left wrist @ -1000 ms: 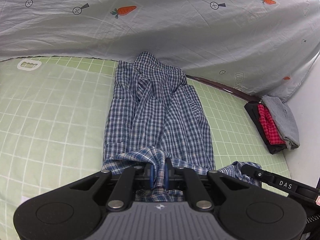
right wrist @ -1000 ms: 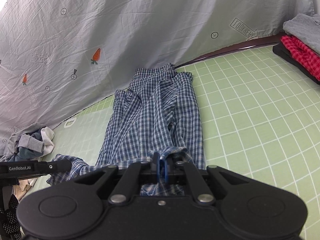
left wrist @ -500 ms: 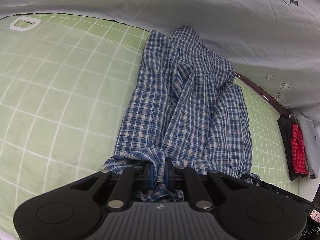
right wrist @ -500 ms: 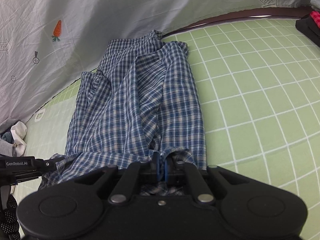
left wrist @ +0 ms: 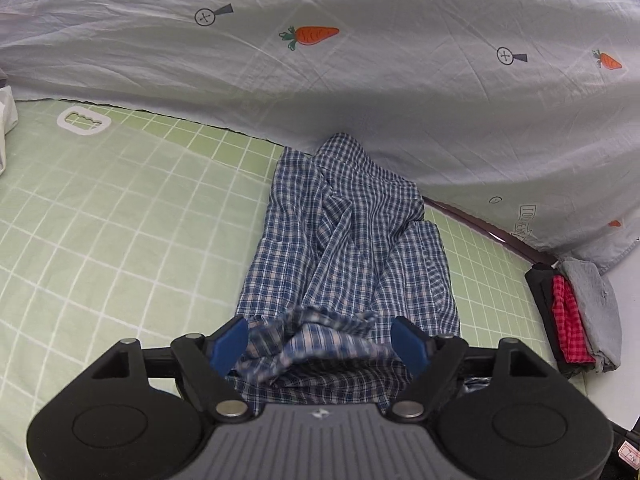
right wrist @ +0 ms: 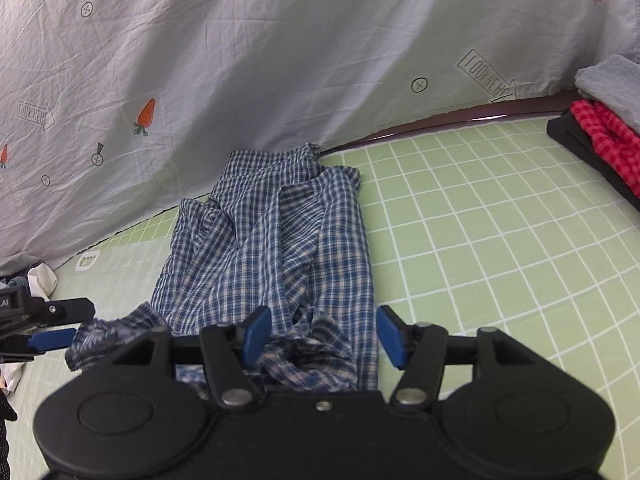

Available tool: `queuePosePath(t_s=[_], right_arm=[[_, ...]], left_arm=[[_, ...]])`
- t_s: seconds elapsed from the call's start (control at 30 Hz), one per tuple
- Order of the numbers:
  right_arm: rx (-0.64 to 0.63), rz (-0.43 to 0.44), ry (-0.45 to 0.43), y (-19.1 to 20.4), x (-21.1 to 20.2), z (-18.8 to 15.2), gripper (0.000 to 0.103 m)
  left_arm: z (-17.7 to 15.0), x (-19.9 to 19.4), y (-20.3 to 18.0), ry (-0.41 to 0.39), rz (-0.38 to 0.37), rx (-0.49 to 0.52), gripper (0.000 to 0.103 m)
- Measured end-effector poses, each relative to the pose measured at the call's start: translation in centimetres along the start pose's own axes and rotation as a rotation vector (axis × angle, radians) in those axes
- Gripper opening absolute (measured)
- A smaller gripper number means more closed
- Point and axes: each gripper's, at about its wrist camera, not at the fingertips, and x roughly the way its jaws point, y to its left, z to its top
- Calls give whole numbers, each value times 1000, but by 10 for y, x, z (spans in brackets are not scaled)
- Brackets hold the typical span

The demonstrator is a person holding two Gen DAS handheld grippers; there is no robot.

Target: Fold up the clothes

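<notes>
Both tools, left tool (left wrist: 320, 340) and right tool (right wrist: 322, 334), have let go and now gape over the blue plaid cotton shirt's (left wrist: 348, 248) rumpled hem.

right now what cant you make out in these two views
- Plaid shirt near hem: hidden under both tongs' bodies, left and right.
- Folded stack: cut off by the right-wrist view's edge; lowest dark item unidentifiable.
- Clothes pile: cut off at the left edge, partly behind the left tongs.
</notes>
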Motion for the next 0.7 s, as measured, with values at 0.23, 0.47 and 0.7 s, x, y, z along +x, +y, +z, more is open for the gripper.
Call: queuePosePath(t_s=[0.23, 0.47, 0.7], right_arm=[[16, -44, -1, -9, -24, -26, 74], [-19, -73, 33, -6, -25, -36, 78], [-55, -76, 77, 2, -10, -40, 79]], left_arm=[[-26, -18, 13, 27, 80, -18, 83], [-44, -12, 14, 93, 118, 23, 83], [-41, 2, 17, 125, 144, 35, 83]])
